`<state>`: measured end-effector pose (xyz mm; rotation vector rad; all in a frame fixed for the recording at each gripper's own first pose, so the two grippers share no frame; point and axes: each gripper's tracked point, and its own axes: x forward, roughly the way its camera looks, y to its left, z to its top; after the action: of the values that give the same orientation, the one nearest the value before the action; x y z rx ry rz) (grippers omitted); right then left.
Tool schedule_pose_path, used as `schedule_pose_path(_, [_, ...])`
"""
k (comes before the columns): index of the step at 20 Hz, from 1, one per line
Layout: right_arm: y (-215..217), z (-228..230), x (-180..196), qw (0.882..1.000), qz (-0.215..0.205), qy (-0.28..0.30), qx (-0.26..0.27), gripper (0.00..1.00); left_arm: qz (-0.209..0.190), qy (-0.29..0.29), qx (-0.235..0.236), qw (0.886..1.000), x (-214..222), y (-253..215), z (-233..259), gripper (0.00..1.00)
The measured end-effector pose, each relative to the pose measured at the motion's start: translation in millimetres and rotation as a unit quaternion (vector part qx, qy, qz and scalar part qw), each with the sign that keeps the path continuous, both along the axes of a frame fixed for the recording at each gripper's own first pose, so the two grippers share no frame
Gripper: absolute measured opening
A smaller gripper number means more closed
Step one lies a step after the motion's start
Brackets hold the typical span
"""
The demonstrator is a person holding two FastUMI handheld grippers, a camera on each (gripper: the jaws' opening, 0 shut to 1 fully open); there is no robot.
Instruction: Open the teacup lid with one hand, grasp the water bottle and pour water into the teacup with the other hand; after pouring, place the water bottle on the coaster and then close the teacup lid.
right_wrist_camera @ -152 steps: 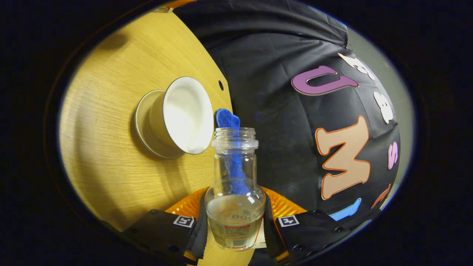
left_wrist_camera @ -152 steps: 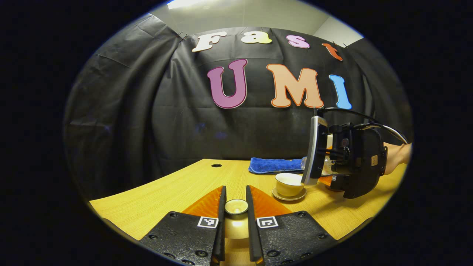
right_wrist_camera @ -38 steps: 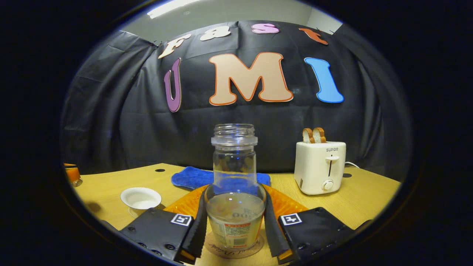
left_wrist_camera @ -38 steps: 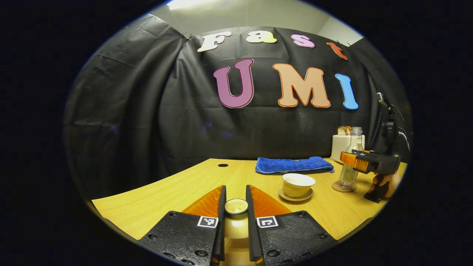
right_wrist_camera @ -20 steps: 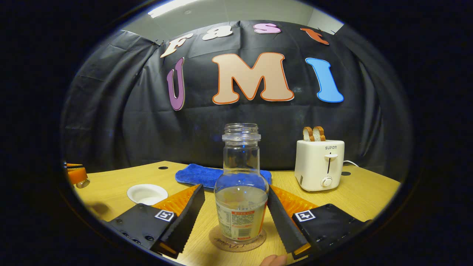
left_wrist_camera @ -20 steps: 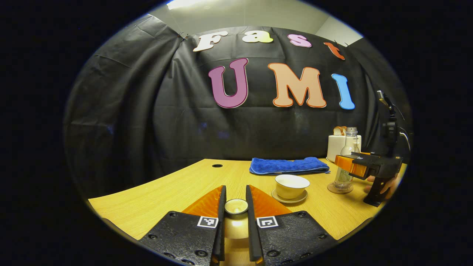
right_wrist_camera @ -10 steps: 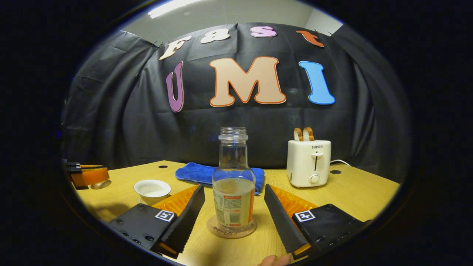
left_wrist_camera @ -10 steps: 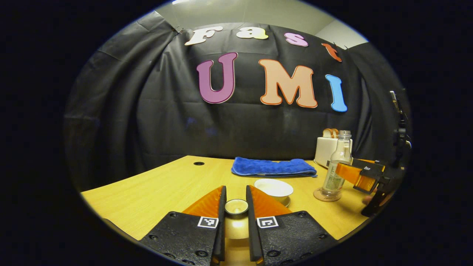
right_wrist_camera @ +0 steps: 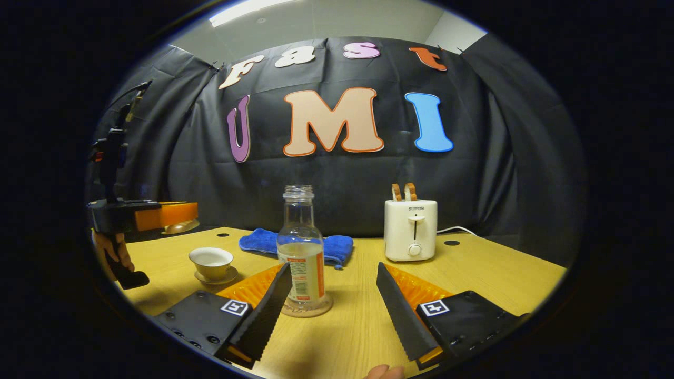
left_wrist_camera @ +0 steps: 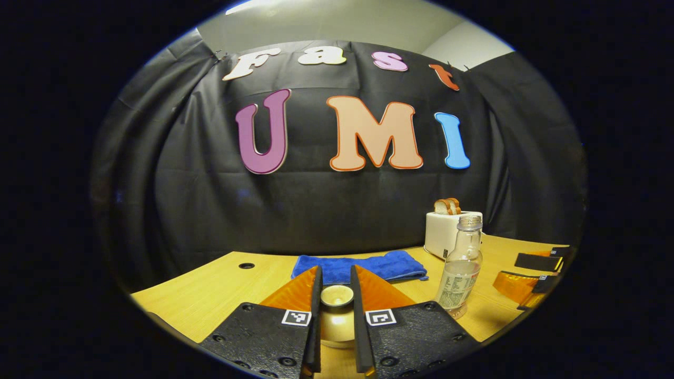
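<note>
At the bottom centre of the left gripper view, the teacup lid (left_wrist_camera: 337, 296) is pinched between the left tongs (left_wrist_camera: 336, 300). In the right gripper view, the right tongs (right_wrist_camera: 333, 295) are spread wide at the bottom; the water bottle (right_wrist_camera: 301, 252) is seen upright on the coaster (right_wrist_camera: 306, 309) at centre, free of both fingers. The uncovered teacup (right_wrist_camera: 211, 261) is seen on the counter (right_wrist_camera: 474, 273) at lower left.

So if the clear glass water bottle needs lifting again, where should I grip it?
Grip the clear glass water bottle on its wide labelled lower body, from the front with the open right hand-held gripper. It stands upright on the round coaster; the neck is narrower.
</note>
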<state>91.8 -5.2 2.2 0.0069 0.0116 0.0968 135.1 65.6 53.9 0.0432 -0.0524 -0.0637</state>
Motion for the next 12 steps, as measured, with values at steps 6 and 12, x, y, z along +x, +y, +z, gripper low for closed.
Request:
schedule_pose_path(6, [-15, 1, -8, 1.000, -0.010, -0.001, 0.000, 0.97, -0.003, 0.030, 0.011, 1.000, 26, -9, -24, 0.23])
schedule_pose_path(12, [-14, 1, -9, 1.000, -0.009, -0.001, 0.000, 0.98, 0.009, 0.072, 0.021, 0.997, 36, -7, -53, 0.22])
